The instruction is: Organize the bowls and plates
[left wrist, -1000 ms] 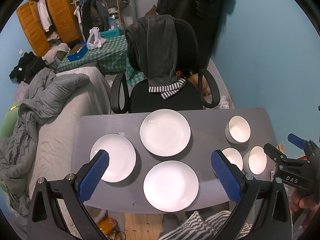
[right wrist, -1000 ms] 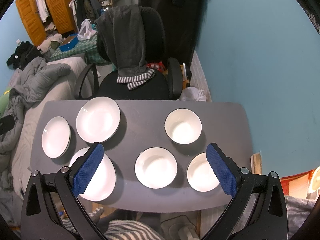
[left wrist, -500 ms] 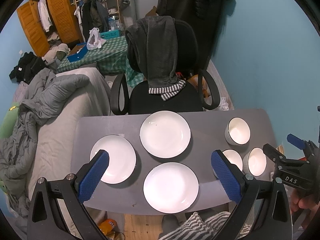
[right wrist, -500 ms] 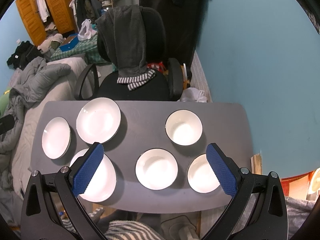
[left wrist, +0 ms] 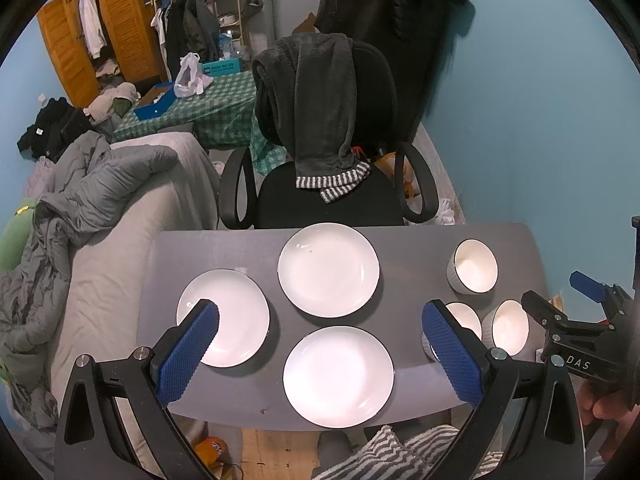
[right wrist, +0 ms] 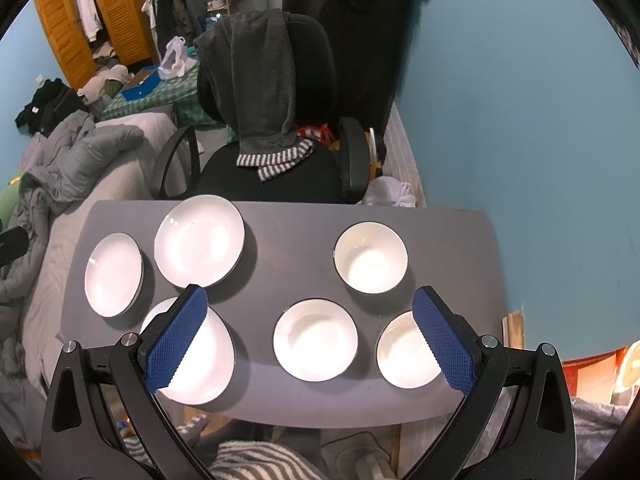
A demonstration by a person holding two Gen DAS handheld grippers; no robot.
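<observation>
1. A grey table (left wrist: 224, 248) fills the lower half of both views, with a blue wall to its right.
2. A black office chair (left wrist: 332, 200) stands just behind the table's far edge, and a dark sweater (left wrist: 316, 108) with a striped hem hangs over its back.
3. A bed with a grey quilt (left wrist: 100, 192) lies beside the table's left edge.
4. The left gripper (left wrist: 320, 356) hovers above the near edge of the table. Its blue-padded jaws are spread wide and grasp nothing.
5. The right gripper (right wrist: 308, 340) hangs over the right half of the table, likewise spread wide and empty. It also shows at the right edge of the left wrist view.
6. Three white plates sit on the left half of the table. The far plate (left wrist: 328, 270) is near the chair, the left plate (left wrist: 236, 316) is near the bed side, and the near plate (left wrist: 338, 376) is by the front edge. They lie close together and none is stacked.
7. Three white bowls sit on the right half. The far bowl (right wrist: 371, 257) stands alone toward the chair, the middle bowl (right wrist: 315, 340) is near the front edge, and the right bowl (right wrist: 404, 354) is just beside it, partly behind a gripper pad. All are upright and separate.
</observation>
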